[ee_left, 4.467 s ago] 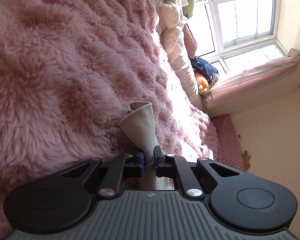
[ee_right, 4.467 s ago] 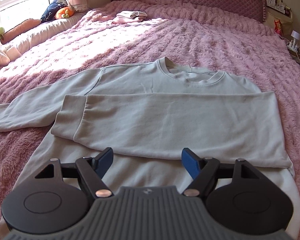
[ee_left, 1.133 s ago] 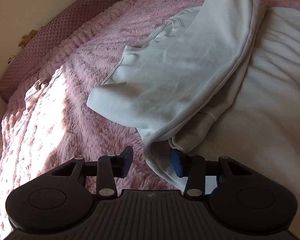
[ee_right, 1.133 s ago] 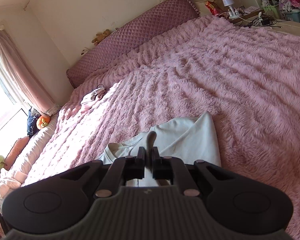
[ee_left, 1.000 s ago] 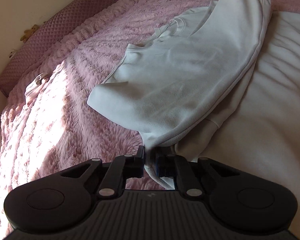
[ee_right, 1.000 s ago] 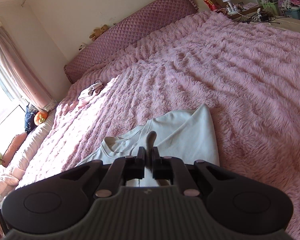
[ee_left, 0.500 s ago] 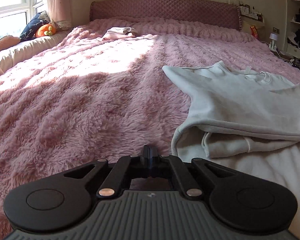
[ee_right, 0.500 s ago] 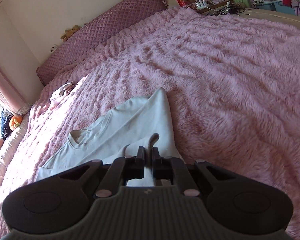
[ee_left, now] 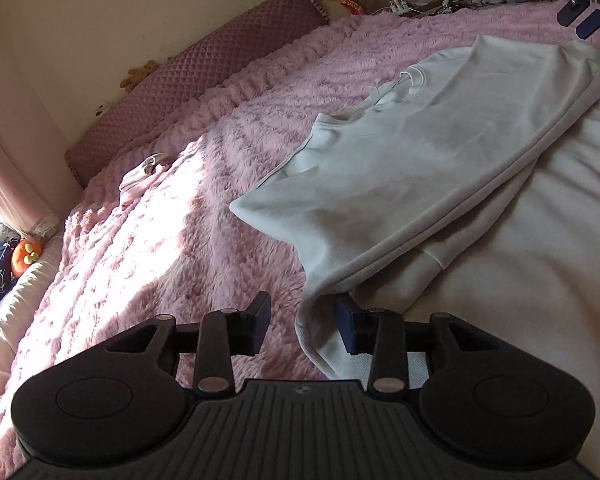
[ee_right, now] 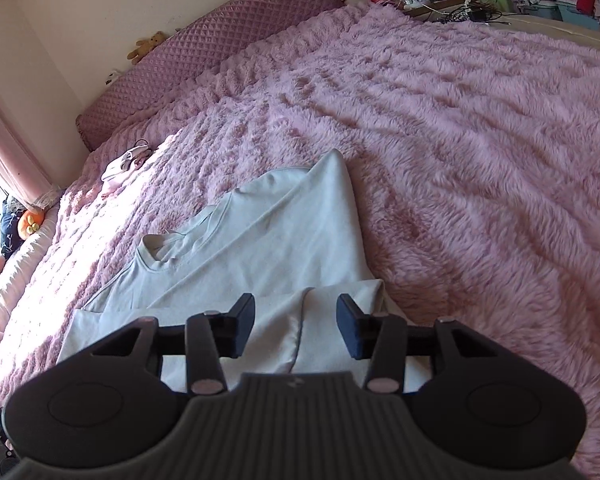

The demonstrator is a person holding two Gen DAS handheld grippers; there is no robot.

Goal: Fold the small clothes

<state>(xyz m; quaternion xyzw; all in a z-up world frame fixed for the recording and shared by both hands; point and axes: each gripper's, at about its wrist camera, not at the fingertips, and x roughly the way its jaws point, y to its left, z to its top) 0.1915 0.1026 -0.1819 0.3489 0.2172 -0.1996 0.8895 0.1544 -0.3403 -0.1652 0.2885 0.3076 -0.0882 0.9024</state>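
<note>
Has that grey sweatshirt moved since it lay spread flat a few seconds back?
Yes. The sweatshirt is now folded in on itself, its sleeves tucked in, and covers less of the pink blanket. Both grippers have just opened and let go.

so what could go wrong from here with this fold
The left gripper and right gripper have just opened, with sweatshirt fabric between the fingers of each but not pinched. Pulling back carelessly could snag and drag that fabric. In the left wrist view the folded edge runs slanted and a cuff pokes out beneath, so the next fold may come out crooked. The fluffy pink blanket gives an uneven base, so layers may shift.
</note>
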